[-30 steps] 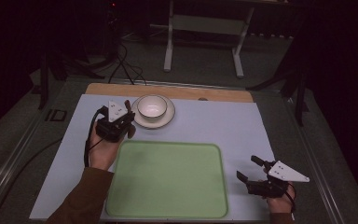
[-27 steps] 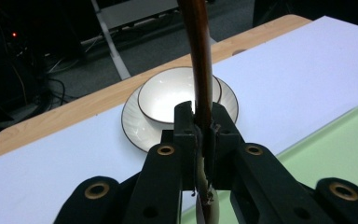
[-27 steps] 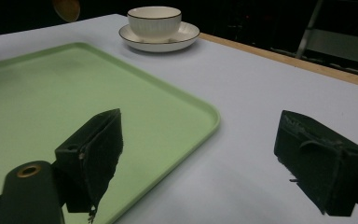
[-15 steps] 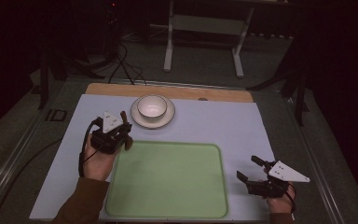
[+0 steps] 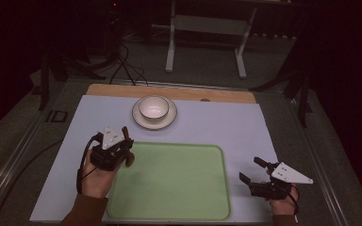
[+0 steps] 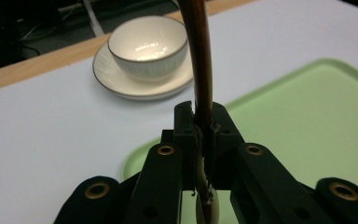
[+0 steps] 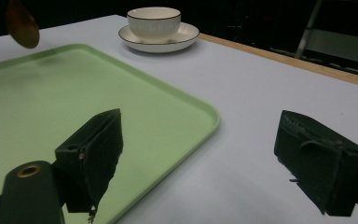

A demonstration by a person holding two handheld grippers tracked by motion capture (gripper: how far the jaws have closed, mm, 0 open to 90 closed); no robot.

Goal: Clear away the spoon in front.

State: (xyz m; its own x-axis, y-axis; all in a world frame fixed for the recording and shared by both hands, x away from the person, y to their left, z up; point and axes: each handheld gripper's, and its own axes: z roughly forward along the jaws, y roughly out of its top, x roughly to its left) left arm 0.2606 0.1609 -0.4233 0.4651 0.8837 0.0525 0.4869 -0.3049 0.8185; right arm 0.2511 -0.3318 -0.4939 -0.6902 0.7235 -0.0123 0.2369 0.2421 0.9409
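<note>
My left gripper (image 5: 124, 140) (image 6: 200, 116) is shut on the handle of a brown spoon (image 5: 126, 132) (image 6: 200, 60). It hovers at the far left corner of a pale green tray (image 5: 169, 145) (image 6: 307, 116) (image 7: 51, 93). The spoon's rounded end (image 7: 22, 25) shows in the right gripper view, raised above the tray. Beyond the tray a white bowl (image 5: 153, 107) (image 6: 148, 46) (image 7: 154, 21) stands on a white saucer (image 5: 170, 119) (image 6: 116, 79) (image 7: 186, 35). At the near right my right gripper (image 5: 250, 169) (image 7: 205, 154) rests just off the tray's right edge, open, with nothing between its jaws.
A light mat (image 5: 226, 122) covers the table, with a wooden strip (image 5: 179, 92) along its far edge. Past the table stand a metal frame (image 5: 207, 28) and cables (image 5: 122, 61) on a dark floor. A raised rail (image 5: 14, 155) runs along the table's left side.
My left gripper has drawn back from beside the saucer toward the person and now sits at the tray's far left corner, still holding the spoon. The right gripper has stayed put.
</note>
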